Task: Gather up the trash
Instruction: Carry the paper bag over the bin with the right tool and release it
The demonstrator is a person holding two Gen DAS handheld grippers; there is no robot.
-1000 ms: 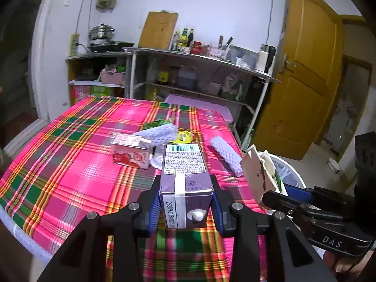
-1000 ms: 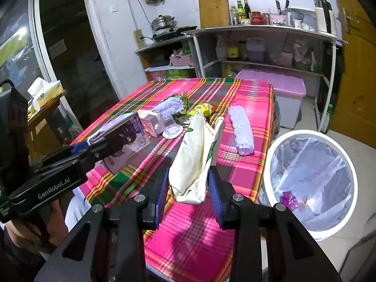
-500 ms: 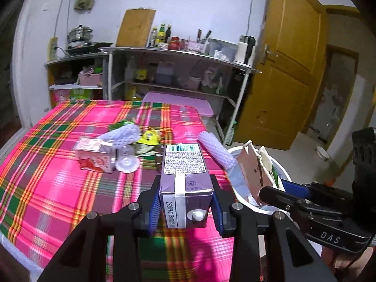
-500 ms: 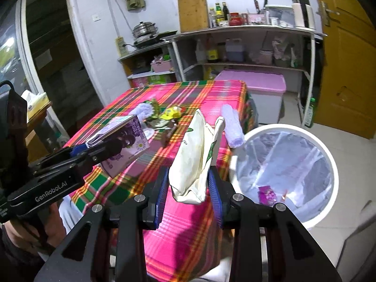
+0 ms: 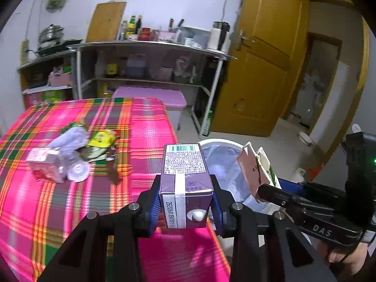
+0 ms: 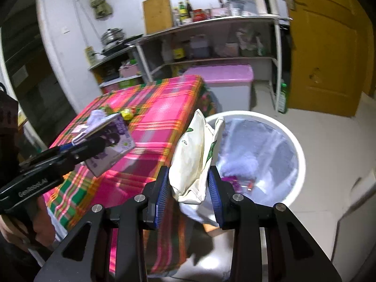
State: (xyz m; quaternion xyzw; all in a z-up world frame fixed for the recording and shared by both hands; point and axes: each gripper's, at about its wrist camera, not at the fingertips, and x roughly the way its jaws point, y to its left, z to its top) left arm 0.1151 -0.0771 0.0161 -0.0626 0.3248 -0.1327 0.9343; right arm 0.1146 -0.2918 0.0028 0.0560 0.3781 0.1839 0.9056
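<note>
Purple milk carton [image 5: 185, 183] is sitting clamped in the left tongs [image 5: 186, 208], and a crumpled cream paper bag [image 6: 195, 157] in the right tongs [image 6: 189, 193]; over the last second both have been swinging off the plaid tabletop [image 5: 58, 202] toward the white lined bin [image 6: 297, 150], the bag now near its rim, so dropping looks next, while more litter is waiting on the tabletop far from the bin

Litter on tablecloth [image 5: 70, 145] motion-blurred; we cannot identify pieces. Bin [image 6: 298, 155] near rim hidden behind cream bag [image 6: 195, 155]; contents smeared. Shelf bottles [image 5: 131, 27] too small, labels unreadable. Purple carton [image 5: 185, 188] print illegible.
</note>
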